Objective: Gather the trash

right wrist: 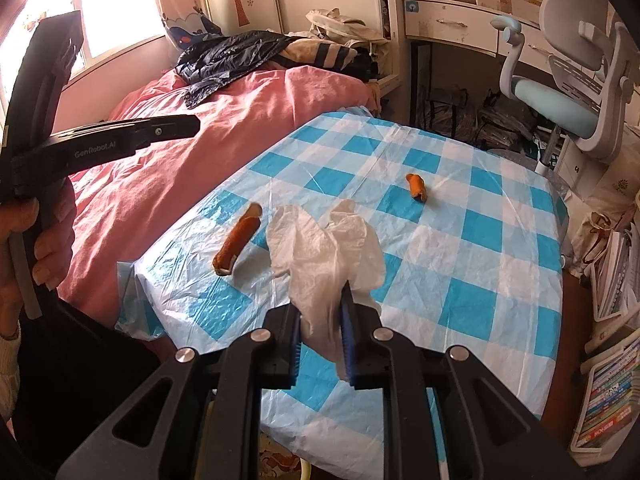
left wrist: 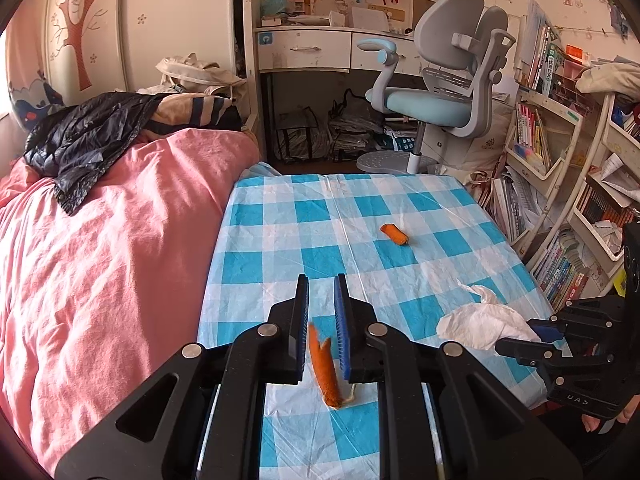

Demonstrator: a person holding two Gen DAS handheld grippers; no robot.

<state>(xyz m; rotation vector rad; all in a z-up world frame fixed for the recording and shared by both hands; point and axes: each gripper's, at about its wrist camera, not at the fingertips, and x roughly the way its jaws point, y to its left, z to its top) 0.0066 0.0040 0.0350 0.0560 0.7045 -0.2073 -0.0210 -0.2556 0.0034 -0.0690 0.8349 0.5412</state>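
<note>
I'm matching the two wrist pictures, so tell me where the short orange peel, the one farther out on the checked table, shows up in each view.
Left wrist: the short peel lies right of centre, midway up, beyond the tongs.
Right wrist: the short peel lies right of centre, above the middle, beyond the tissue.
Shared landmark: the blue-seated chair, behind the table's far edge in both views.

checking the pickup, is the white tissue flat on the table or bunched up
Bunched up: the crumpled white paper tissue stands in loose folds, pinched between the right hand-held gripper pads.
</note>
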